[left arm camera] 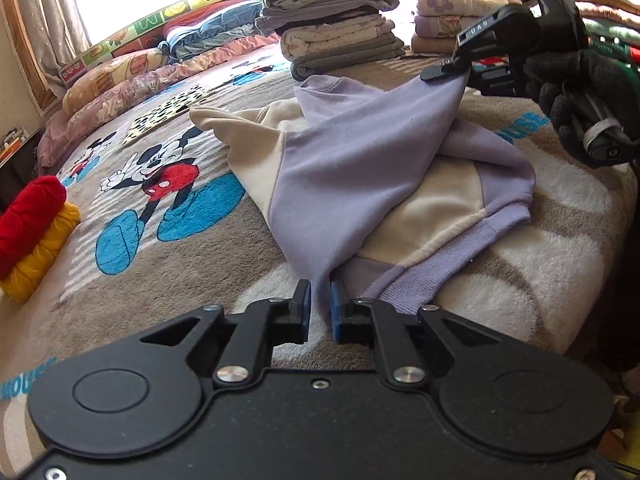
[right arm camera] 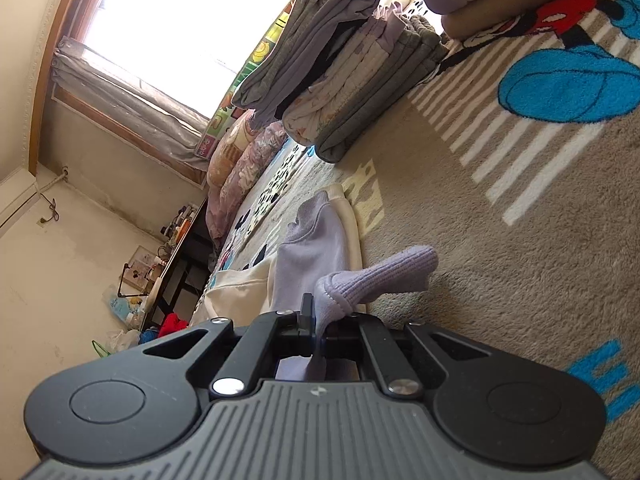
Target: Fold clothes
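A lilac and cream sweatshirt [left arm camera: 360,168] lies partly lifted on a cartoon-mouse blanket [left arm camera: 160,208]. My left gripper [left arm camera: 320,304] is shut on a lilac fold of it near the ribbed hem. Across the garment, my right gripper [left arm camera: 444,68] pinches another lilac corner and holds it raised, so the cloth stretches like a tent between the two. In the right wrist view my right gripper [right arm camera: 320,320] is shut on the lilac ribbed cuff [right arm camera: 384,276], with the rest of the sweatshirt [right arm camera: 312,248] hanging beyond.
Stacks of folded clothes [left arm camera: 336,28] stand at the back of the bed, with another stack [left arm camera: 460,4] to their right. Pillows [left arm camera: 132,80] line the window side. A red and yellow bundle [left arm camera: 32,232] sits at the left edge. A gloved hand [left arm camera: 580,92] holds the right tool.
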